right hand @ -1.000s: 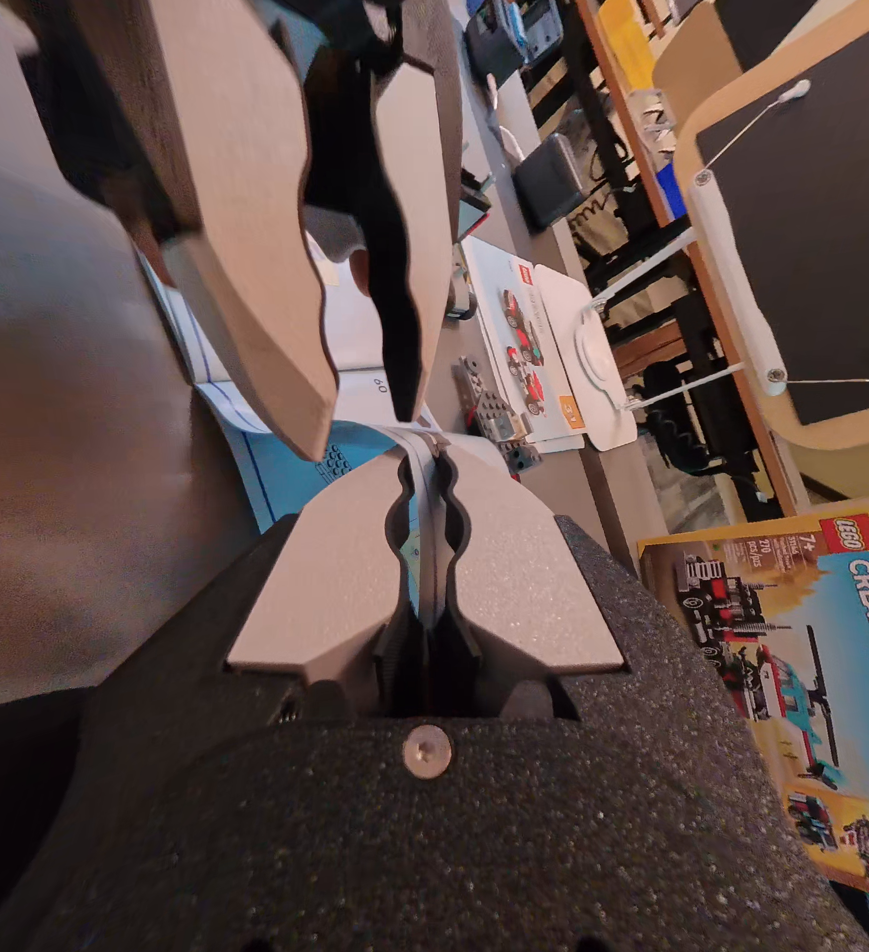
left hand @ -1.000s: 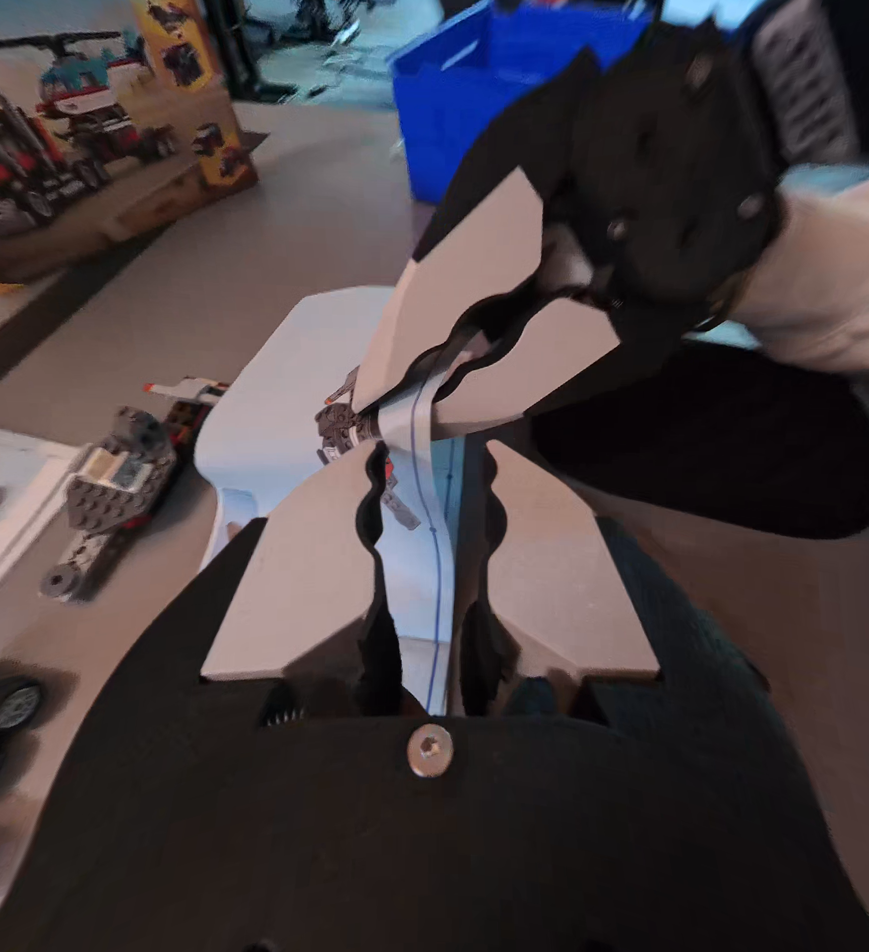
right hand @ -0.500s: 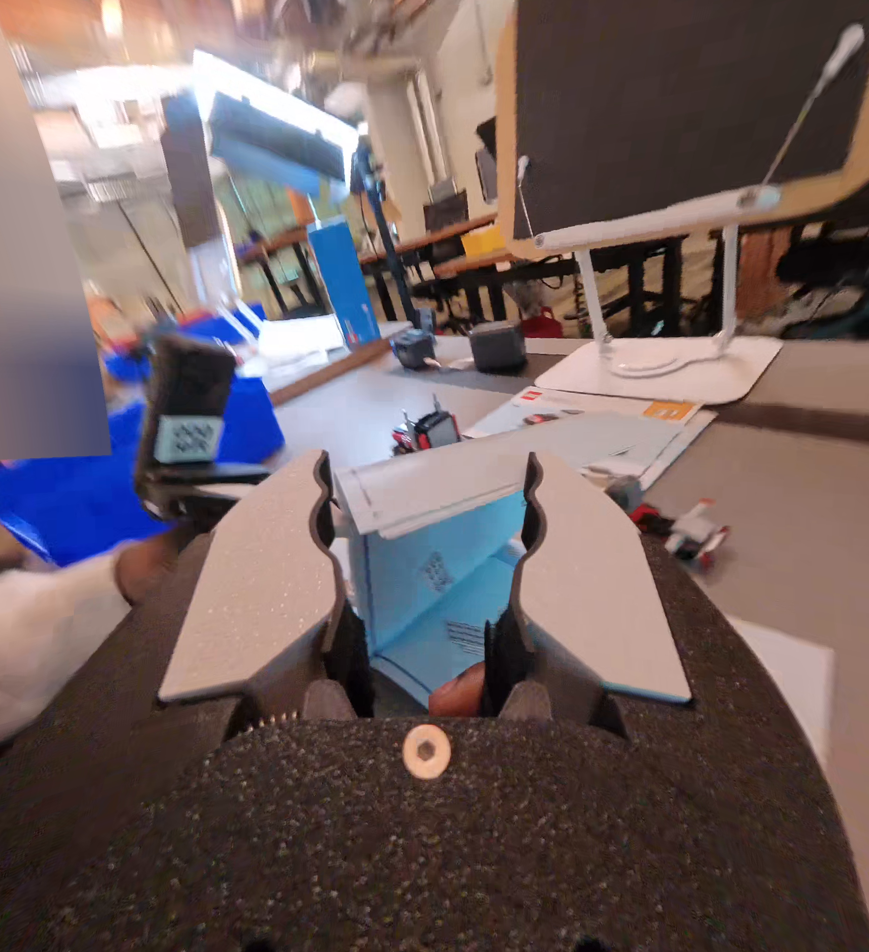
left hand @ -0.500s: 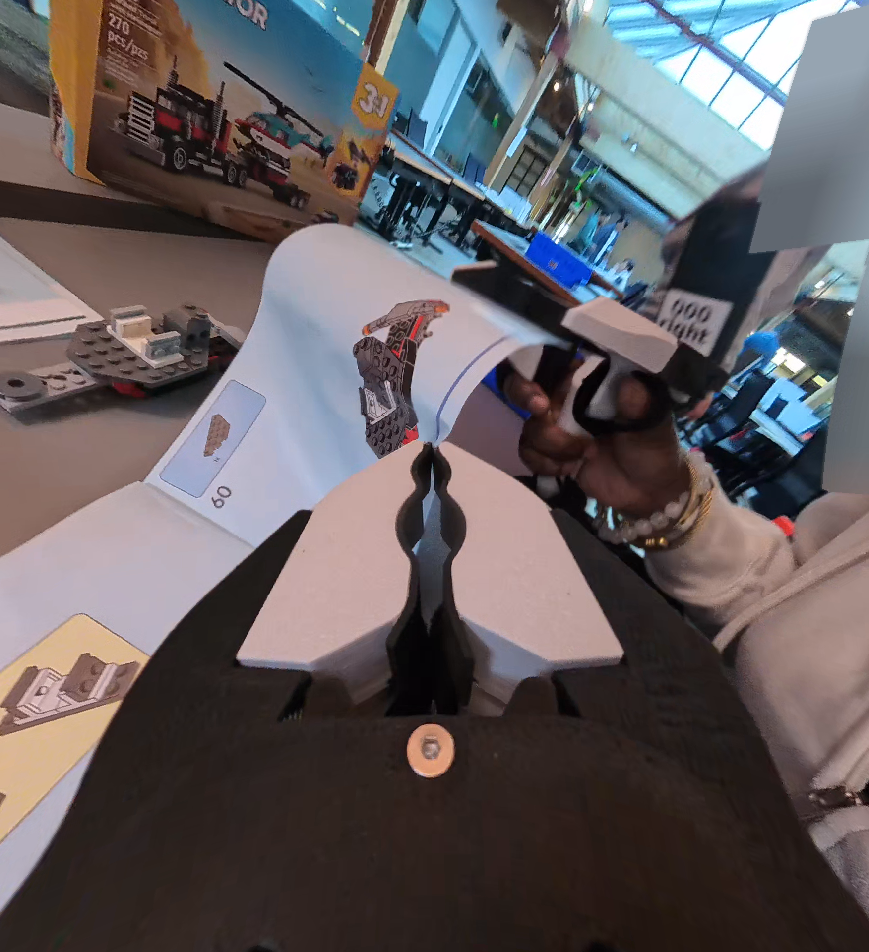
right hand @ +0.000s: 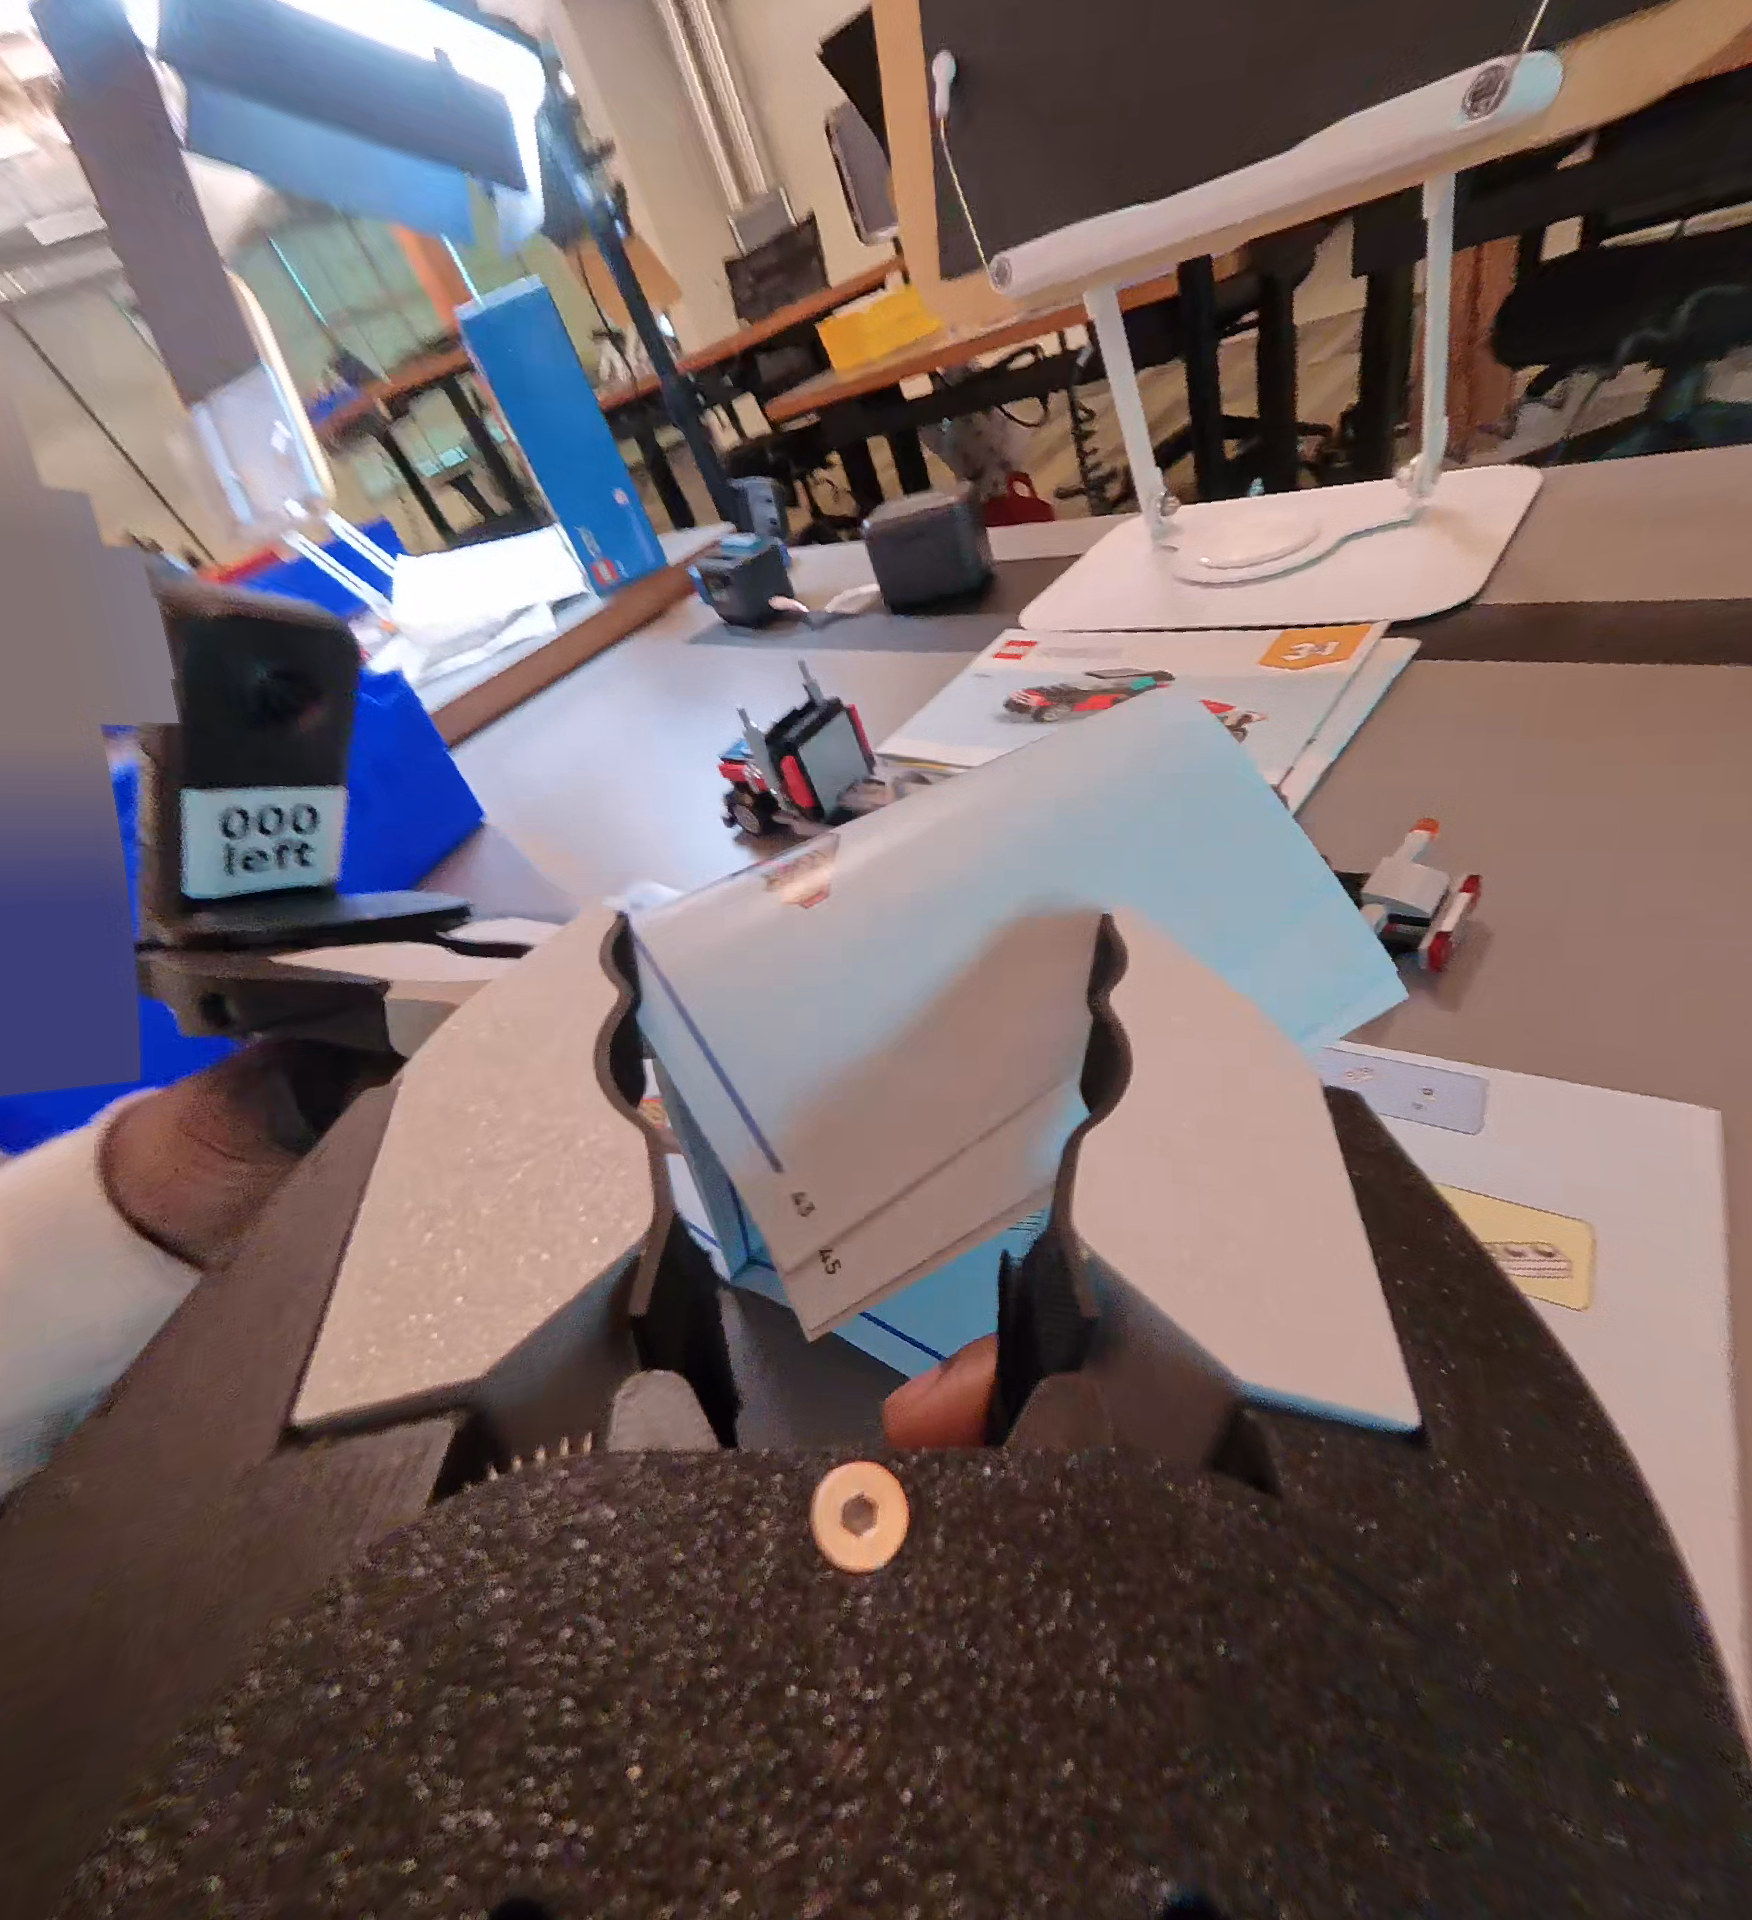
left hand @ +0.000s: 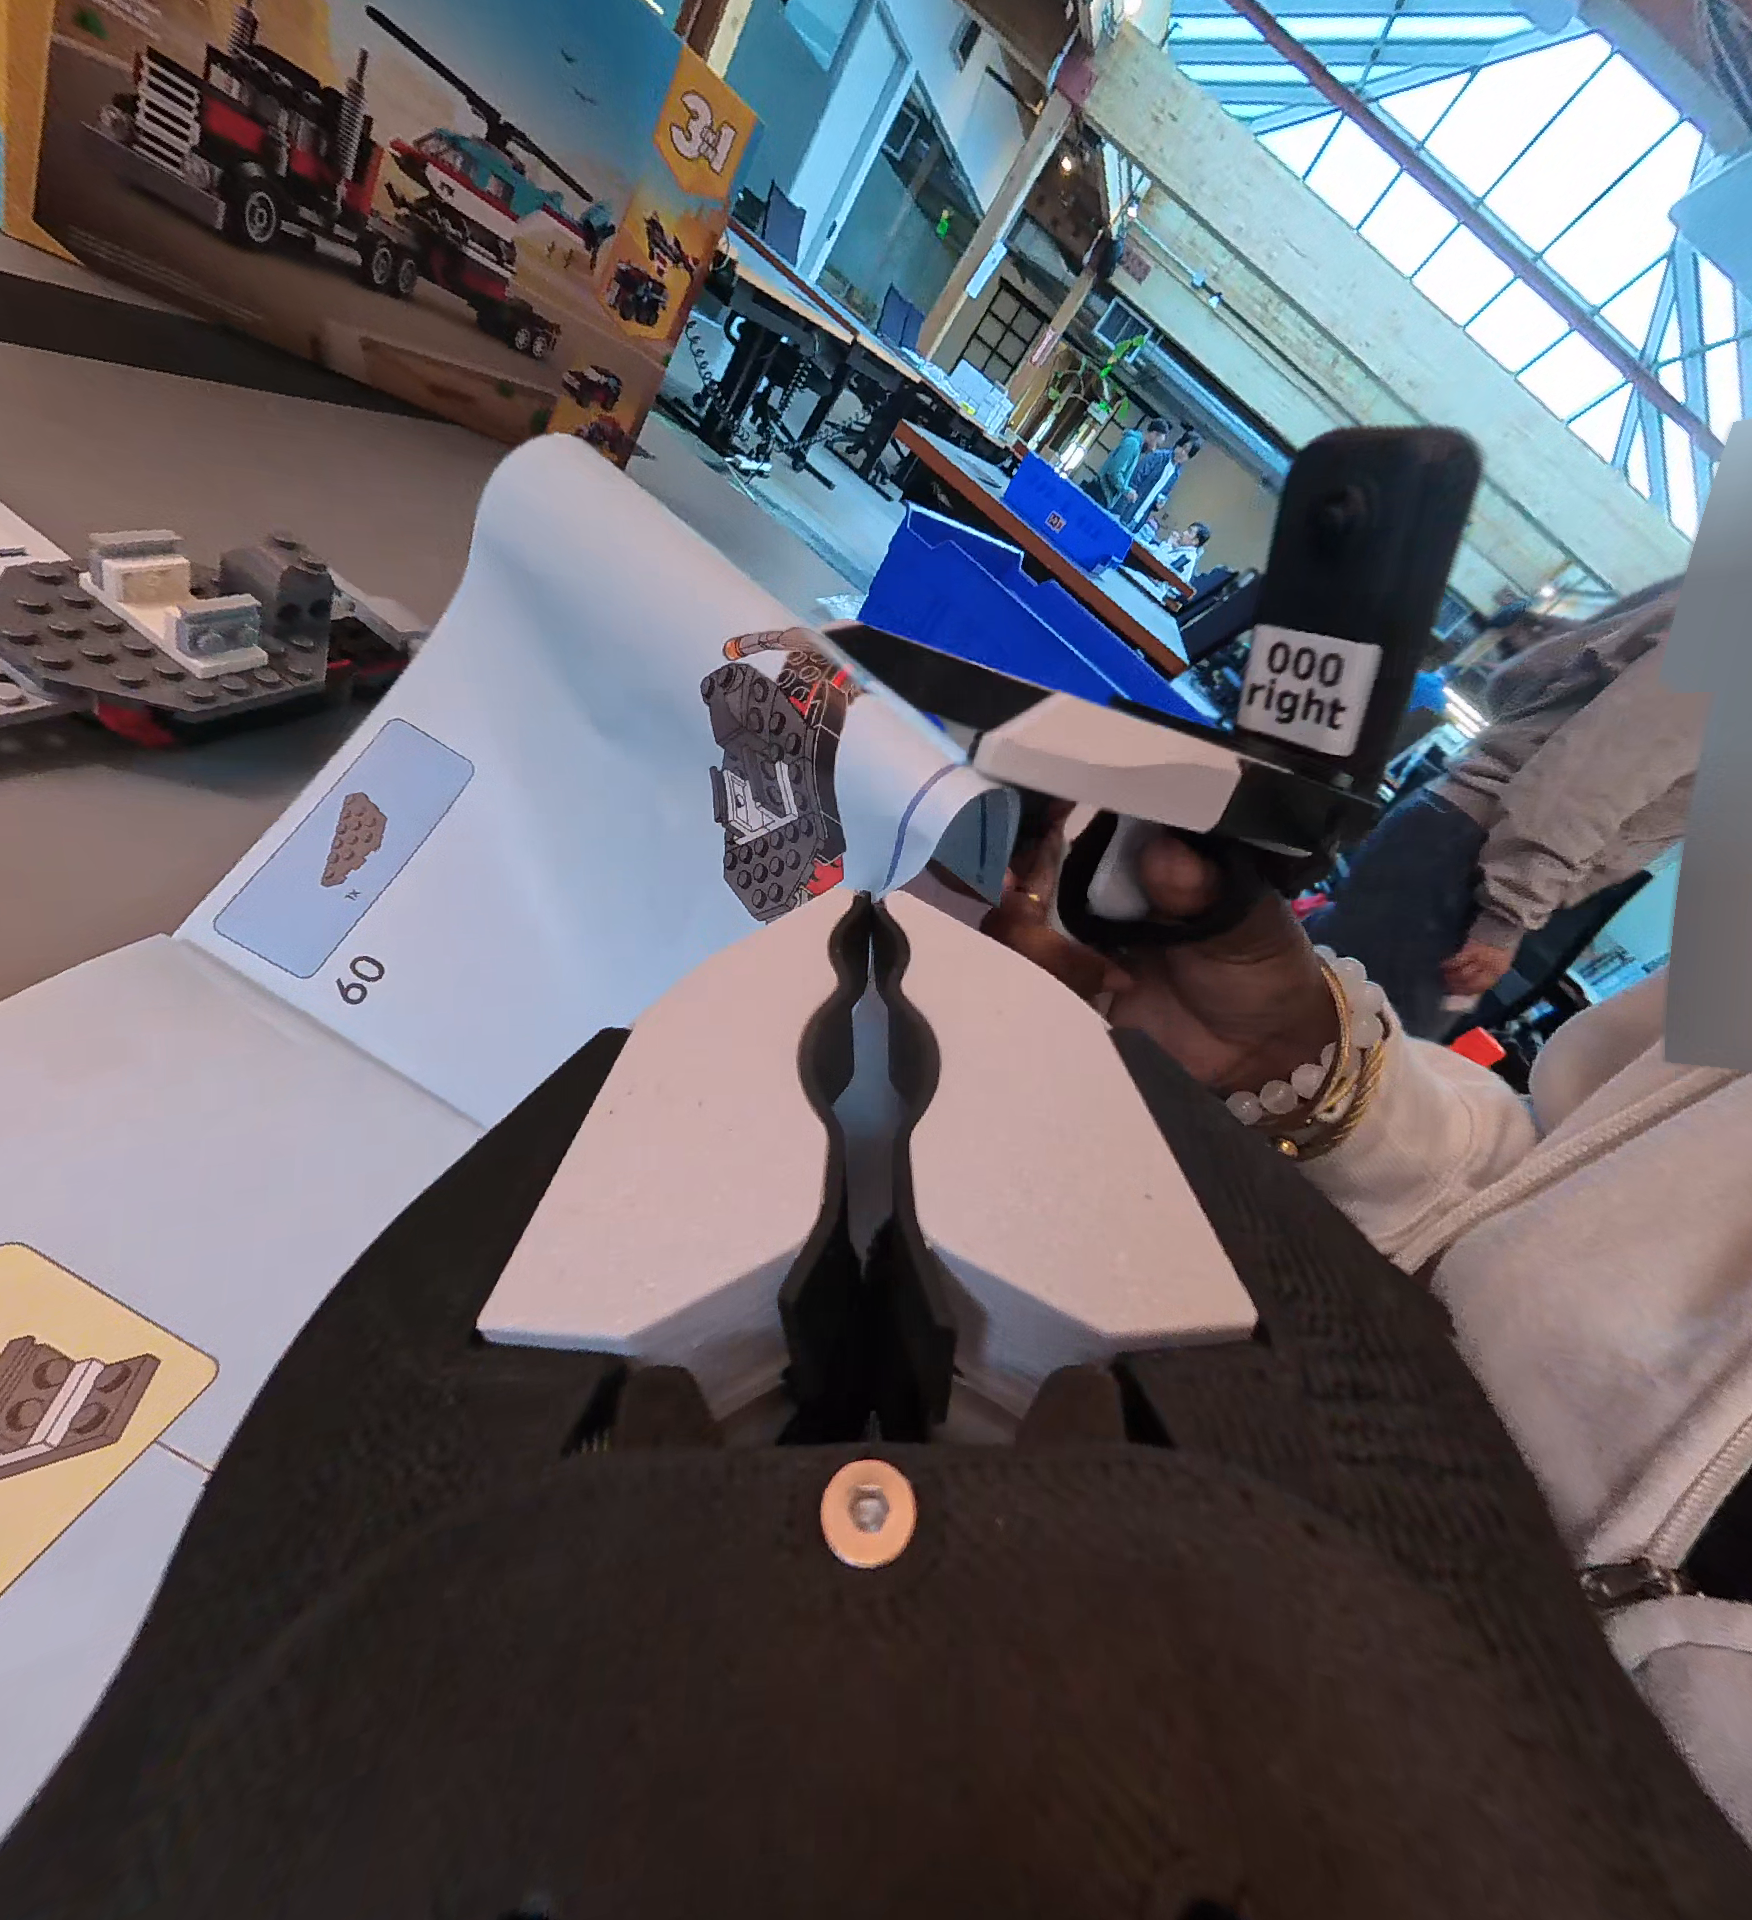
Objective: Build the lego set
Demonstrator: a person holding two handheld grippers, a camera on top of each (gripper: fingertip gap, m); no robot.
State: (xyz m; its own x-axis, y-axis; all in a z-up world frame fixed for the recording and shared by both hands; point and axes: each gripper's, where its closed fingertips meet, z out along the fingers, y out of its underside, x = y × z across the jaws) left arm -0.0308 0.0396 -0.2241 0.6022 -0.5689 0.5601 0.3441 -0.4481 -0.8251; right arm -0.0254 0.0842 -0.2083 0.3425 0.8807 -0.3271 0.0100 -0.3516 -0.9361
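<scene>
My left gripper (left hand: 867,914) is pinched closed on the lifted page (left hand: 581,727) of the instruction booklet (right hand: 1599,1164) lying open on the table (left hand: 103,416); my right gripper (right hand: 856,956) is spread wide, gripping nothing. I should turn the page slowly so it doesn't tear. The half-built model (left hand: 155,644) waits beside the booklet; the page's underside is hidden

a big open workshop hall is stretching ahead of the grippers, with rows of long workbenches (left hand: 830,343), a skylit roof (left hand: 1454,166), blue bins (left hand: 986,613) and a desk lamp (right hand: 1267,312) showing.
</scene>
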